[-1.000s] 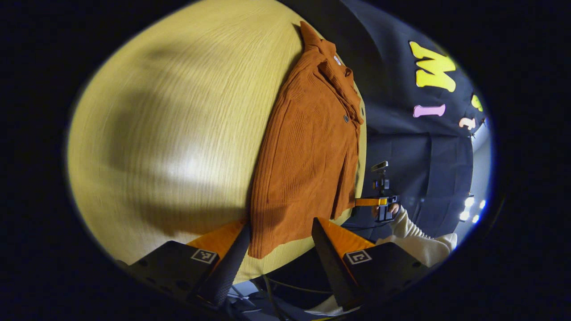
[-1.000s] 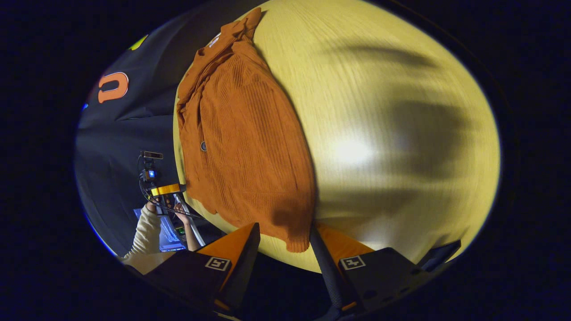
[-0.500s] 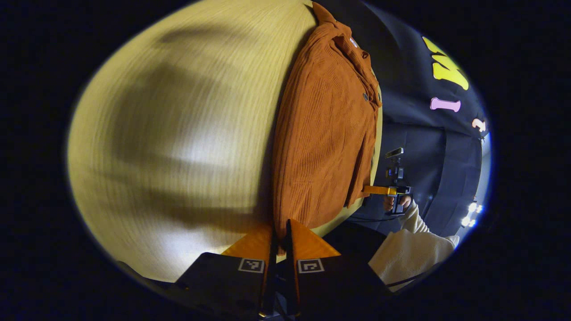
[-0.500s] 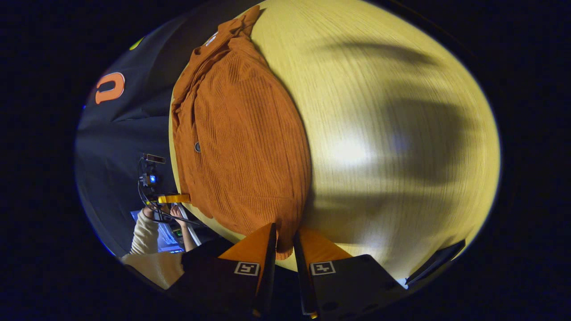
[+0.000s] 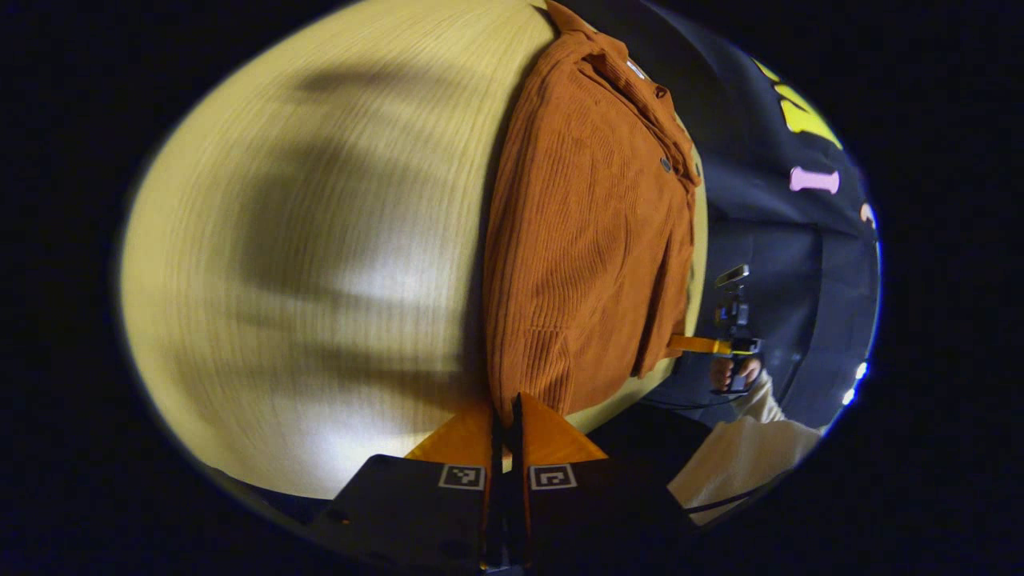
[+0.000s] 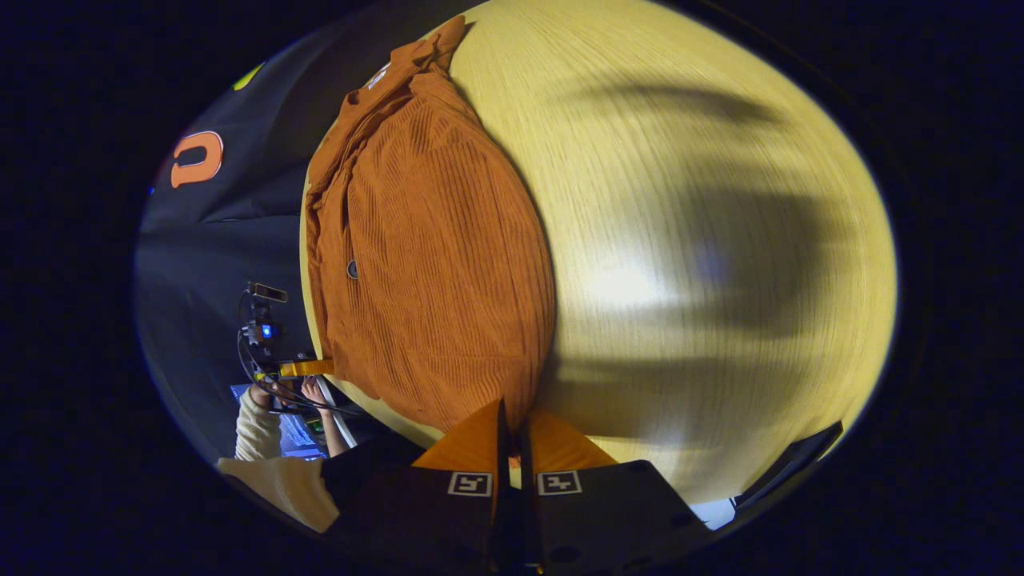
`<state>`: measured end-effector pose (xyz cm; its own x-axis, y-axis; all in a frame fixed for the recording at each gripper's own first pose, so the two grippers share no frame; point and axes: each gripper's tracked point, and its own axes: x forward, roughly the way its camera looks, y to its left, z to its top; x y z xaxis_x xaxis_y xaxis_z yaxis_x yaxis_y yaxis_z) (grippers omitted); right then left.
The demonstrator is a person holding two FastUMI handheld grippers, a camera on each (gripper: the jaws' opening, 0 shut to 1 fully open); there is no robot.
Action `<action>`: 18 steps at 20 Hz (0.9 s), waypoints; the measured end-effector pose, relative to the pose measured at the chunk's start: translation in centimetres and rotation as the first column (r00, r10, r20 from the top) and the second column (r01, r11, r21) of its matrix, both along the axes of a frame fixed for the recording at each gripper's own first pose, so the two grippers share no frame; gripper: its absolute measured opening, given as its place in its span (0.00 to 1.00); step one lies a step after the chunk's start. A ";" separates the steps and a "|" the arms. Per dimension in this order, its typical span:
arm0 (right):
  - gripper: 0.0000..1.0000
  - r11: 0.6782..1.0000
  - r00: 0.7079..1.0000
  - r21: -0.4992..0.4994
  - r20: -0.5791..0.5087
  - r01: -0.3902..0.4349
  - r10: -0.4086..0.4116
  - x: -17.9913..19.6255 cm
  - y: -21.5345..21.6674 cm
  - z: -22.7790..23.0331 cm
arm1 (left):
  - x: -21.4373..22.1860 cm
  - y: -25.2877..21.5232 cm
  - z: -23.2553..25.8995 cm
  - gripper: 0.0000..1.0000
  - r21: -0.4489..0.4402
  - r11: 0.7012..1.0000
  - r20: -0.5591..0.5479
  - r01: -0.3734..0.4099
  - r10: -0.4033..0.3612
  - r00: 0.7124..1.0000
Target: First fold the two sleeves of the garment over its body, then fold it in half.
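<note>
So the rust-coloured corduroy shirt is lying flat along one edge of the pale wooden tabletop, collar at the far end and hem at the near end, right by the near edge. Looks like both sleeves are already tucked over the body, since I can't see either sticking out, so my read is we're at the fold-in-half step.

The left gripper is clamped down on one hem corner, fingers pressed together with the cloth pinched between. The right gripper is doing the same on the other hem corner, closed tight on the fabric. In the right gripper view you can also see a hand holding the other gripper off past the table edge.

If I were doing it, I'd lift both corners together at the same height, carry them straight up toward the collar, and keep the hem taut between the two grips so the tucked sleeves don't slide out. Lay it down so hem meets shoulders, then let go.

Room-wise: the shirt hugs the side edge, with the booth wall just past it, so there's not much slack that way. The rest of the tabletop is wide open, so drifting inward while folding is the safe direction.
</note>
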<state>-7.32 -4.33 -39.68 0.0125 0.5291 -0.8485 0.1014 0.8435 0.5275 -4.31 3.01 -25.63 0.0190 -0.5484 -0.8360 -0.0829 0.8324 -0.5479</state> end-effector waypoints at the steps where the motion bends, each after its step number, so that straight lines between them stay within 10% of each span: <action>1: 0.06 1.000 1.000 0.009 0.015 -0.003 0.003 0.0 0.3 0.2 | 0.2 0.0 0.7 0.05 0.044 0.999 0.021 0.023 -0.024 0.999; 4: 0.06 0.996 0.998 0.088 0.058 0.016 -0.021 0.2 1.7 2.9 | 2.6 -0.2 3.5 0.04 0.069 0.997 0.153 0.018 -0.029 0.988; 9: 0.06 0.976 0.979 0.217 0.198 0.003 -0.047 1.8 4.2 9.7 | 5.6 -0.6 6.6 0.04 0.305 0.942 0.363 0.142 -0.253 0.897; 13: 0.06 0.962 0.952 0.270 0.301 -0.027 -0.058 5.2 5.8 15.4 | 9.1 -2.8 11.7 0.03 0.254 0.958 0.474 0.131 -0.242 0.847; 18: 0.06 0.947 0.902 0.316 0.424 -0.062 -0.083 12.8 7.4 22.4 | 18.2 -3.7 16.6 0.04 0.306 0.944 0.654 0.125 -0.303 0.693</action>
